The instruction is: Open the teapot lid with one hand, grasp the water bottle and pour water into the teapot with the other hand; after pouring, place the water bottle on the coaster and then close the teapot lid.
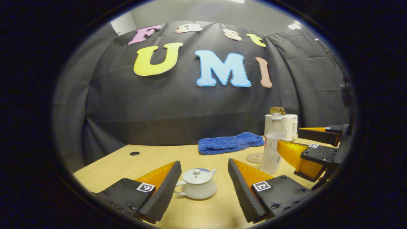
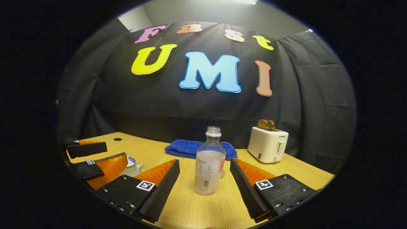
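Left tool wide open around the teapot, right tool wide open around the water bottle; neither has hold of anything.

Teapot sits upright on the worktop between the left tool's fingers, not touched, lid on, spout toward the right in the left gripper view. Water bottle stands upright, uncapped, partly filled, between the right tool's fingers with a gap on each side. Coaster lies flat just behind the bottle, bare. Blue towel lies folded farther back near the wall. White toaster with bread in its slots stands at the back right. Right gripper view catches the left tool at far left with the teapot beside it. Left gripper view catches the right tool at the right edge, close by the bottle.
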The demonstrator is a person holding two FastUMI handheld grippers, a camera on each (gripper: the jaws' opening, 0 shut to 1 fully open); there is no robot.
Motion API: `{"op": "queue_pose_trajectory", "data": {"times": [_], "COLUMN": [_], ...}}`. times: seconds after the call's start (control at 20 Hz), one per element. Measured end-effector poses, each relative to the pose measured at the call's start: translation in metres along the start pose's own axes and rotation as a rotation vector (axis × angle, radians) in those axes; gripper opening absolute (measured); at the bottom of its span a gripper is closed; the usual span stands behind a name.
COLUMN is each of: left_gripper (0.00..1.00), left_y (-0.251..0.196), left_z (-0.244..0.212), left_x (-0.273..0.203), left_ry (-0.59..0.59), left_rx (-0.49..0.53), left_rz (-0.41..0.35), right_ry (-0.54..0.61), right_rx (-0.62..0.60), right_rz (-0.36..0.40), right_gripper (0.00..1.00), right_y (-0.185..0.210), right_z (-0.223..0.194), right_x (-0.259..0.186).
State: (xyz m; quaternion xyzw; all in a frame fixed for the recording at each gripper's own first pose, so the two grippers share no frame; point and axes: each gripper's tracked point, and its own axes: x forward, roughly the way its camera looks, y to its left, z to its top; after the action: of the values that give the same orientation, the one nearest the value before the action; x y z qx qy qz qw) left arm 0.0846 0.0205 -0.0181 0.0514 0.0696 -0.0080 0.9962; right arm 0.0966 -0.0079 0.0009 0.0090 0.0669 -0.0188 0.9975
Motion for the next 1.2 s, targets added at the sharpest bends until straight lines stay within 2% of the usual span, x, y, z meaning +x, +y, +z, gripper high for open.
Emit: {"op": "queue_pose_trajectory", "data": {"times": [0.2,0.4,0.65,0.8,0.95,1.1,1.15,1.2], "left_gripper": [0.96,0.96,0.96,0.96,0.96,0.84,0.84,0.79], "left_y": [0.0,0.003,0.002,0.004,0.004,-0.001,0.001,0.001], "left_z": [-0.003,-0.009,-0.023,-0.031,-0.028,-0.034,-0.033,-0.031], "left_x": [0.022,0.041,0.056,0.064,0.067,0.067,0.072,0.07], "left_ry": [0.032,0.07,0.126,0.156,0.157,0.171,0.162,0.159], "left_rx": [-0.022,-0.029,-0.039,-0.026,-0.032,-0.033,-0.031,-0.035], "left_rz": [-0.03,-0.046,-0.069,-0.069,-0.083,-0.098,-0.087,-0.096], "right_ry": [0.049,0.088,0.093,0.14,0.173,0.201,0.207,0.213], "right_rx": [0.006,0.046,0.032,0.066,0.038,0.071,0.075,0.073], "right_rz": [-0.034,-0.024,-0.039,-0.025,-0.013,0.009,0.01,0.007], "right_gripper": [0.98,0.99,0.98,0.99,0.99,0.99,0.99,0.99], "right_y": [-0.009,-0.005,-0.007,-0.005,-0.004,-0.001,-0.003,-0.005], "right_z": [-0.003,-0.005,-0.01,-0.026,-0.04,-0.044,-0.045,-0.048], "right_x": [0.022,0.04,0.057,0.061,0.063,0.063,0.063,0.064]}}
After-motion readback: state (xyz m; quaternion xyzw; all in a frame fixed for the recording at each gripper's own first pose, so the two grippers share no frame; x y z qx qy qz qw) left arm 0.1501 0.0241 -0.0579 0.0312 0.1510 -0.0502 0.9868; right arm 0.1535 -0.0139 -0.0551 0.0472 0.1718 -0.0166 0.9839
